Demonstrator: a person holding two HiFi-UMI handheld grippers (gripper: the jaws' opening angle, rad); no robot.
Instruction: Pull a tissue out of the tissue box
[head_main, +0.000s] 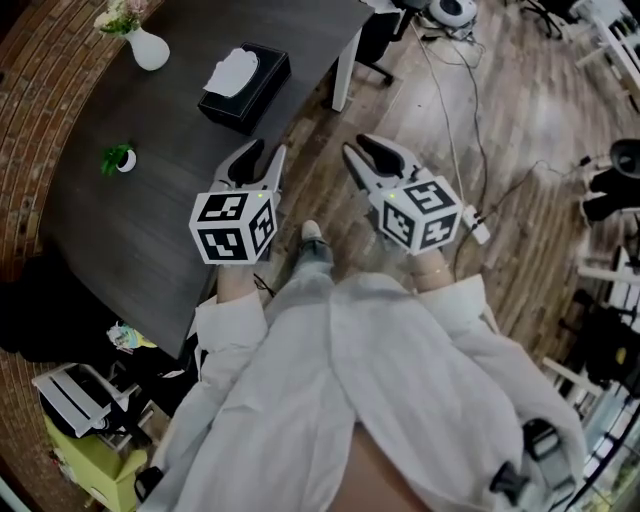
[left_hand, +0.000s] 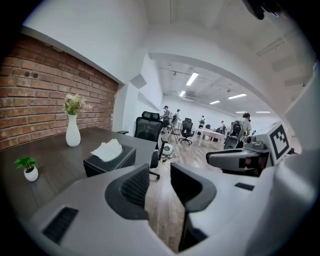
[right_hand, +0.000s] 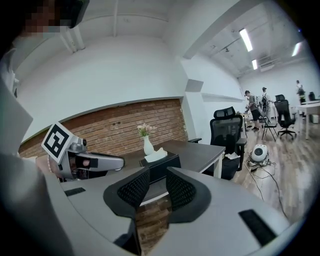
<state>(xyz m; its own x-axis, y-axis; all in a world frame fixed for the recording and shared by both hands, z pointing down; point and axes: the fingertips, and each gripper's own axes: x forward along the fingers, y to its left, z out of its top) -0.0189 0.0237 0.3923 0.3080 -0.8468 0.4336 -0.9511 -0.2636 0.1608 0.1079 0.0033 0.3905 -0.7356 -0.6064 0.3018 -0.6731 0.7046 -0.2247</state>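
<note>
A black tissue box (head_main: 247, 90) stands near the right end of the dark table (head_main: 130, 230), and a white tissue (head_main: 232, 70) sticks out of its top. Both grippers are held short of it, off the table's near edge and above the wooden floor. My left gripper (head_main: 265, 155) is open and empty; in its own view the jaws (left_hand: 160, 175) stand apart, with the box (left_hand: 111, 160) and tissue (left_hand: 107, 149) ahead on the left. My right gripper (head_main: 362, 150) is also open and empty, and its view (right_hand: 158, 182) looks across at the box (right_hand: 161, 164) and tissue (right_hand: 156, 154).
On the table stand a white vase with flowers (head_main: 148, 47) and a small potted plant (head_main: 120, 158). A white table leg (head_main: 345, 72) is beside the box. Cables and a power strip (head_main: 478, 225) lie on the floor at right. A black office chair (left_hand: 148, 129) stands beyond the table.
</note>
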